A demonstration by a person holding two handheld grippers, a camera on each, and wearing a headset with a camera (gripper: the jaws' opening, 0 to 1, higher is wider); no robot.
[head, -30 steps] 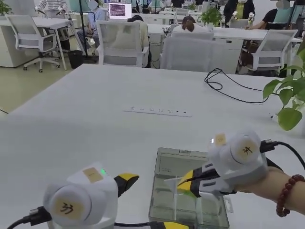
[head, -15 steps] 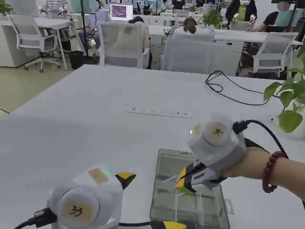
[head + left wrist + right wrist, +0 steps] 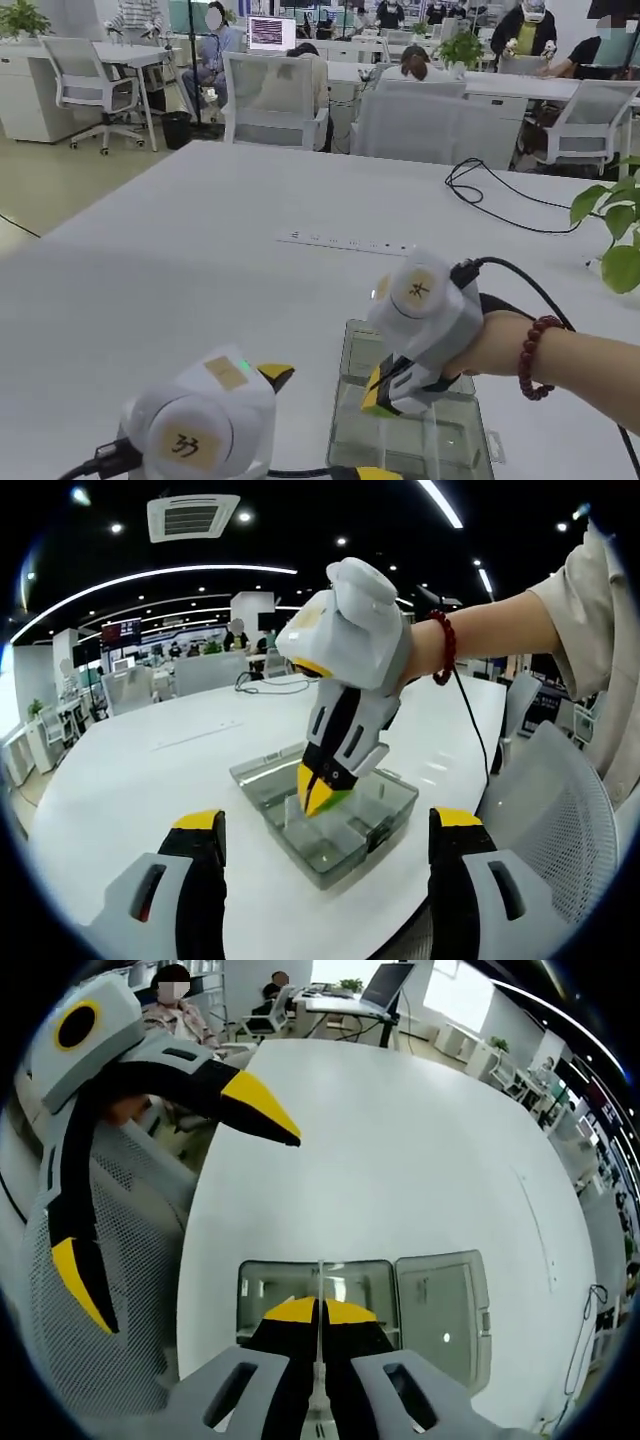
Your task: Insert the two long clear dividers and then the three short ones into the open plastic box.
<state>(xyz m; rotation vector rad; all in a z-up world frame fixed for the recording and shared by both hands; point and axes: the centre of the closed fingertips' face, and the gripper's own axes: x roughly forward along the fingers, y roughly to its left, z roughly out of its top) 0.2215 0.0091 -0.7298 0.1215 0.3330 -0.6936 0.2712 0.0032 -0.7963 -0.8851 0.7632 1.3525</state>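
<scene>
The open clear plastic box (image 3: 440,445) lies on the white table near its front edge, with its lid (image 3: 440,1310) folded flat beside it. My right gripper (image 3: 375,398) points steeply down into the box and is shut on a thin clear divider (image 3: 320,1275), which stands upright and edge-on across the box (image 3: 270,1285). From the left gripper view, the right gripper (image 3: 315,798) has its tips inside the box (image 3: 385,815). My left gripper (image 3: 322,422) hovers open just left of the box, holding nothing. I cannot tell whether the held divider is long or short.
Further back, a power strip (image 3: 345,243) sits in the middle of the table, and a black cable (image 3: 500,195) loops at the far right. A leafy plant (image 3: 615,230) overhangs the right edge. Grey chairs (image 3: 430,125) and seated people are behind the table.
My right gripper has swung left and tipped downward, bringing the divider from above the box down into it. The left gripper has hardly moved. The head camera has shifted a little.
</scene>
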